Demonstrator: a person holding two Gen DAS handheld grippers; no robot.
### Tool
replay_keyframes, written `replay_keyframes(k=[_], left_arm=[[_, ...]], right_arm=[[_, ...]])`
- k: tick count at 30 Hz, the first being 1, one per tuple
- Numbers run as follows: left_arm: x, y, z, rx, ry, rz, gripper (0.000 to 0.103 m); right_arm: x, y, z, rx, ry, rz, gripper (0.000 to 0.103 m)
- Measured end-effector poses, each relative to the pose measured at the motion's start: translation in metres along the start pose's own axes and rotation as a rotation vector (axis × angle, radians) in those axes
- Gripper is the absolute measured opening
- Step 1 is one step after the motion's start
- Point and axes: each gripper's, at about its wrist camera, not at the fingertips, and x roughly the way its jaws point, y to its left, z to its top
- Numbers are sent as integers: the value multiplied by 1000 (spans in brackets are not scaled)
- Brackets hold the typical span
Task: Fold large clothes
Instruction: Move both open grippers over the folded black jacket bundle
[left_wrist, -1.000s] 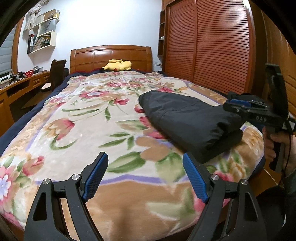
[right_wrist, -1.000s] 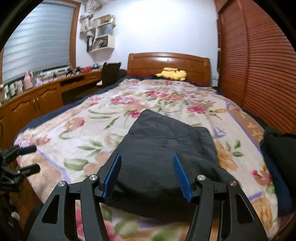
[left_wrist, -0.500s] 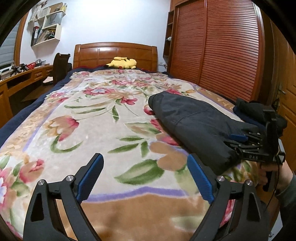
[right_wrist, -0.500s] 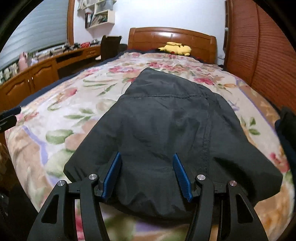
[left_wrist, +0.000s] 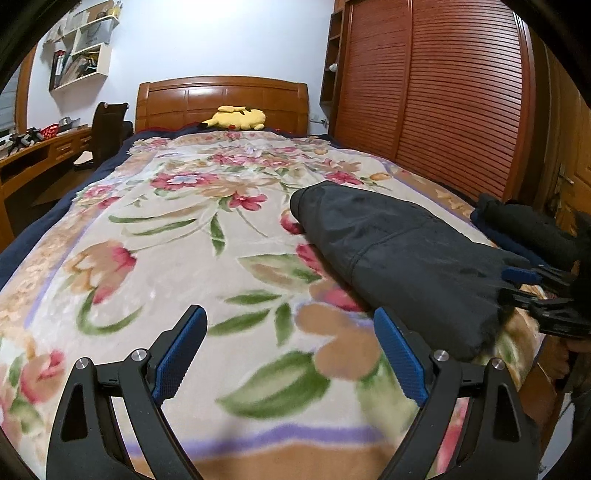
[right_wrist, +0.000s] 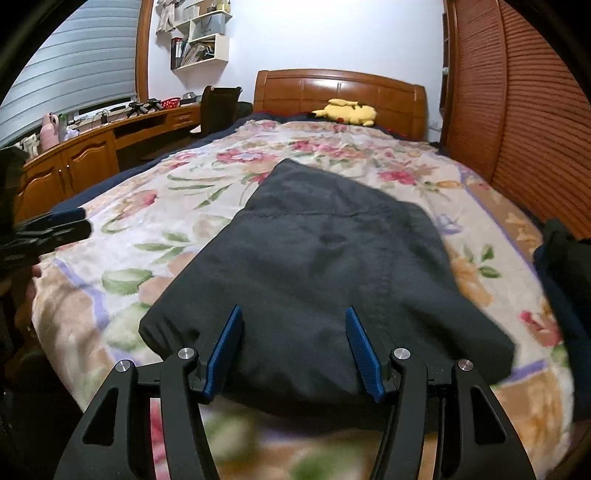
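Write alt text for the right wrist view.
A folded dark garment lies on a floral blanket covering a bed, its near edge between the open blue pads of the right hand-held gripper. A yellow plush toy sits by the wooden headboard.

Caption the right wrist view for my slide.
Right gripper open at the near edge of a folded dark garment on a floral blanket.

Lying folded near the foot edge of the floral bed (right_wrist: 122, 280): dark garment (right_wrist: 325, 266). Straddling its near edge, pads apart: right gripper (right_wrist: 293, 350).
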Motion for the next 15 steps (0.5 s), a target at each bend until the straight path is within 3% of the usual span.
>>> replay_keyframes(k=[8,15], left_arm=[[48,-7,33,28,36,-26,92],[101,-27,67,78,65,-44,92]], right_arm=[[-29,-28,-21,16,8,-86,60],[-15,-52,-43,85,60,-151,60]])
